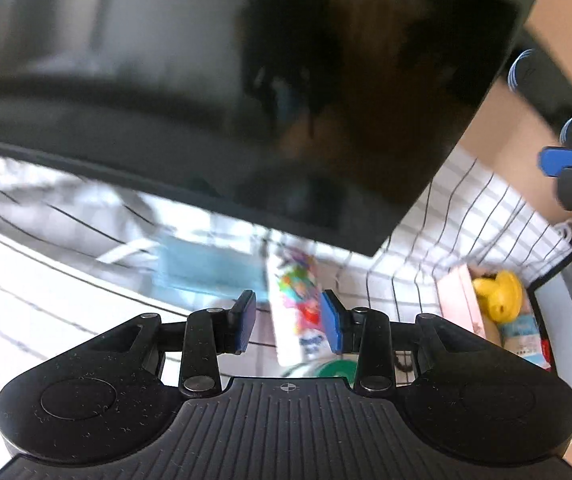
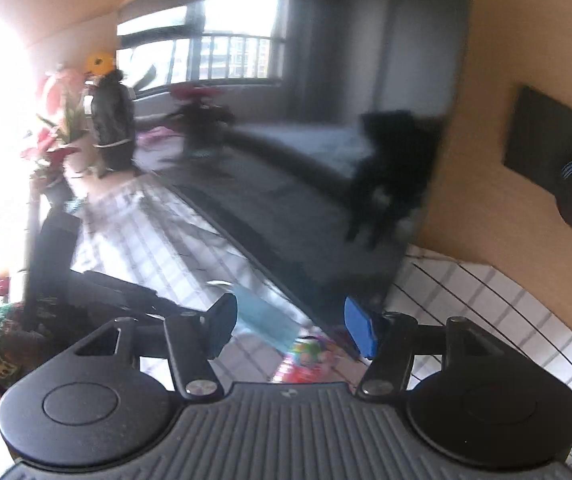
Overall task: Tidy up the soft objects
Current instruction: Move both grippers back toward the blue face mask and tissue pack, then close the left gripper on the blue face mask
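Lying lengthwise away from the open left tool (image 1: 289, 320), colourful packet (image 1: 296, 308).

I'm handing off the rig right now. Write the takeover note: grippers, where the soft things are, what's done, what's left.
Left hand-held gripper: open, empty, over the colourful pack on the checked cloth.
Right hand-held gripper: open, empty, above the same spot.
Blue mask lies on the cloth beside the pack, under the TV.
Box at the right already holds a yellow toy and a pink item.
Left to do: probably pick up the mask and pack; the frames are blurred, so check first.
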